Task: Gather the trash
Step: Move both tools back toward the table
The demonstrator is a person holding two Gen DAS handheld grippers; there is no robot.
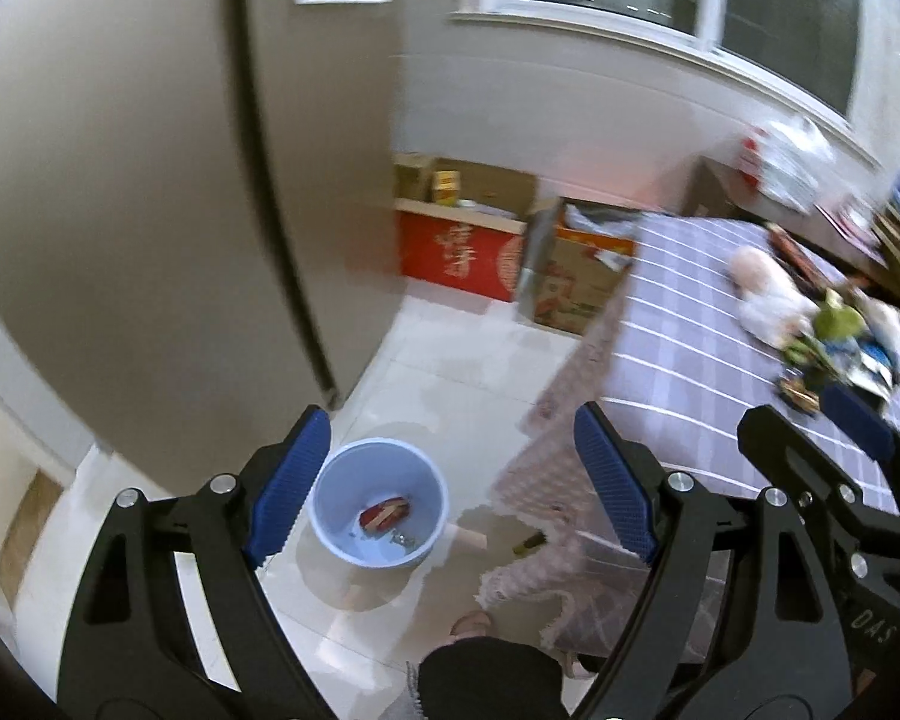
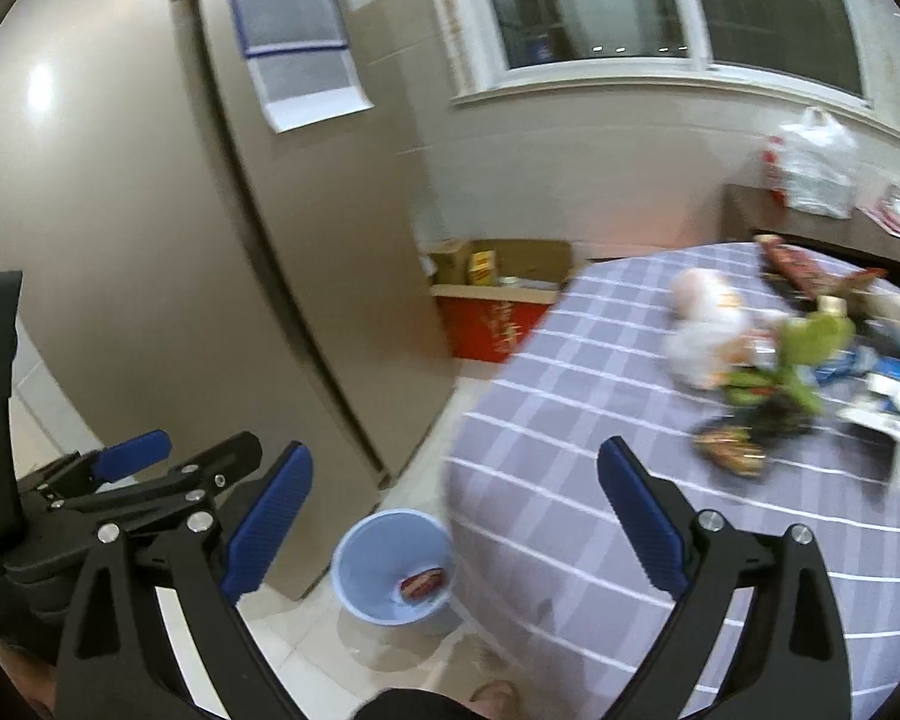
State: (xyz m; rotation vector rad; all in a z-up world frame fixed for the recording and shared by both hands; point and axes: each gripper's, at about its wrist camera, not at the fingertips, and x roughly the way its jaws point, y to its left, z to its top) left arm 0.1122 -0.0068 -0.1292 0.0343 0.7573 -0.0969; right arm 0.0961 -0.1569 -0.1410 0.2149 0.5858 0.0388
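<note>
A light blue bin (image 1: 380, 503) stands on the floor beside the table; a red wrapper (image 1: 384, 515) lies inside it. It also shows in the right wrist view (image 2: 393, 576). My left gripper (image 1: 450, 492) is open and empty, high above the bin. My right gripper (image 2: 455, 513) is open and empty, over the table's near edge. A blurred pile of trash (image 2: 768, 360) lies on the purple checked tablecloth (image 2: 570, 420): white crumpled bags, a green wrapper, dark and blue packets. The pile also shows in the left wrist view (image 1: 810, 318).
A tall beige fridge (image 1: 150, 210) stands on the left. Cardboard boxes (image 1: 486, 240) sit on the floor against the far wall. A dark side table with a white plastic bag (image 2: 816, 162) is at the back right. A small object (image 1: 529, 542) lies on the floor by the tablecloth.
</note>
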